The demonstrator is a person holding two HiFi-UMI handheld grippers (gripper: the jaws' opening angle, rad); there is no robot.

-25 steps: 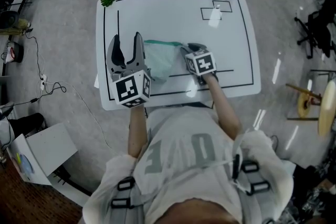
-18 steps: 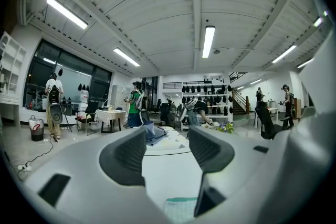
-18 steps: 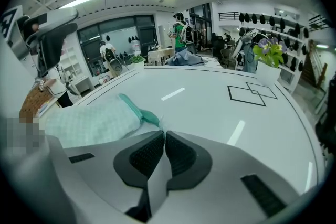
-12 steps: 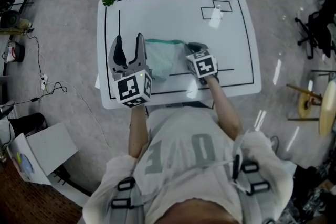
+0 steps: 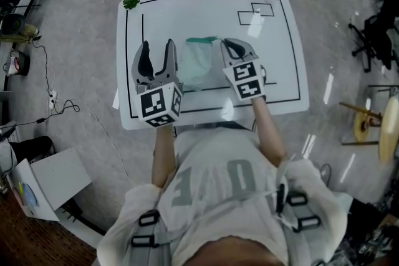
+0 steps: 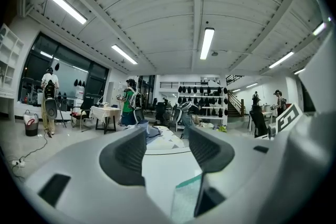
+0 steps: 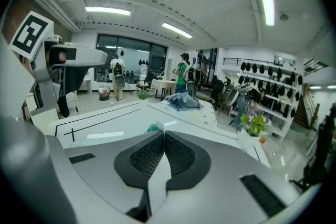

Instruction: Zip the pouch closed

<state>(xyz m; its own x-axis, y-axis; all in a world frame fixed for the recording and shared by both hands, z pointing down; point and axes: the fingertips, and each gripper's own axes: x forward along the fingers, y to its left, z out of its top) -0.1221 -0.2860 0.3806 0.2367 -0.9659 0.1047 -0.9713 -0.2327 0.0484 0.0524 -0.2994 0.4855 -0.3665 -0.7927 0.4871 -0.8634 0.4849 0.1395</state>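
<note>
R gripper [image 5: 229, 44] is clenched on the right edge of the pouch [image 5: 198, 64]; the right gripper view shows a thin pale strip pinched between its shut pads. The pouch, translucent w/ a green top edge, is at the middle of the counter [image 5: 206, 6], between the two grippers. L gripper [image 5: 157, 45] is released, jaws wide apart w/ nothing between them, and a pouch corner shows just beside its right jaw.
</note>
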